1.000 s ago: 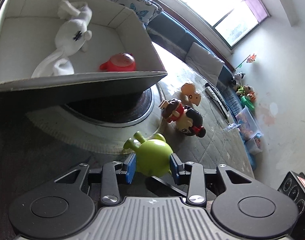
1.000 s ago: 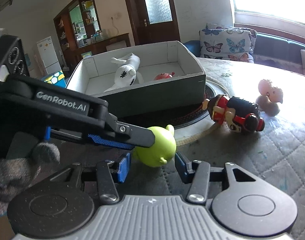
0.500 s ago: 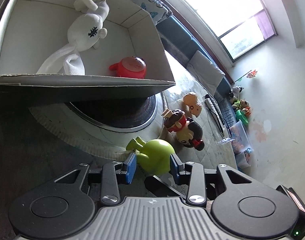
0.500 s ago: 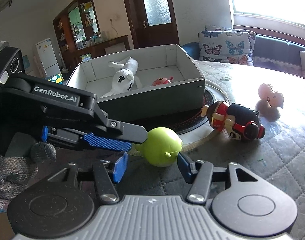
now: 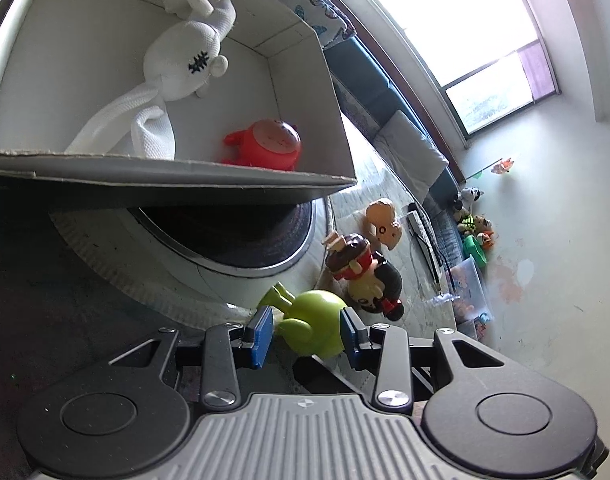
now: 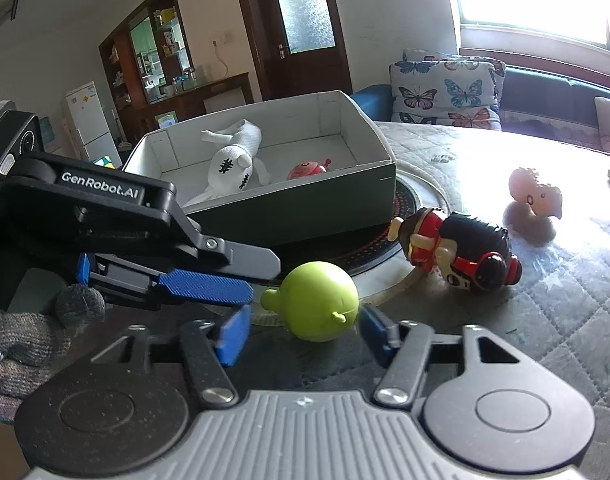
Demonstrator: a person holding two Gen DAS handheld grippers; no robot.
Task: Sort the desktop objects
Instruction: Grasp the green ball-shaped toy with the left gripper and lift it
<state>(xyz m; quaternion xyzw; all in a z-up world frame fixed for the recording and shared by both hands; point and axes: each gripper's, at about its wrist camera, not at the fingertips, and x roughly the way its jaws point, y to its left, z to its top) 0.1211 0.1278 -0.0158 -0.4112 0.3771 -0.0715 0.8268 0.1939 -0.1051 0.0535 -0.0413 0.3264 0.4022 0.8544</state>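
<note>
My left gripper (image 5: 307,330) is shut on a round green toy (image 5: 313,326) and holds it a little above the table, in front of the open cardboard box (image 5: 165,184). In the right wrist view the green toy (image 6: 319,300) sits between the left gripper's blue pads (image 6: 205,286). My right gripper (image 6: 303,334) is open just below and around it, not touching. In the box (image 6: 305,208) lie a white plush (image 5: 177,72) and a red toy (image 5: 267,146).
A red-and-black figure (image 6: 461,254) lies on the quilted tablecloth right of the green toy, and a tan figure (image 6: 533,204) stands beyond it. The box rests on a round dark turntable (image 5: 233,248). A sofa with cushions (image 6: 445,88) runs behind.
My left gripper has lifted the green toy and tilted it toward the box, so more of the box's inside shows. The right gripper has stayed open under the toy.
</note>
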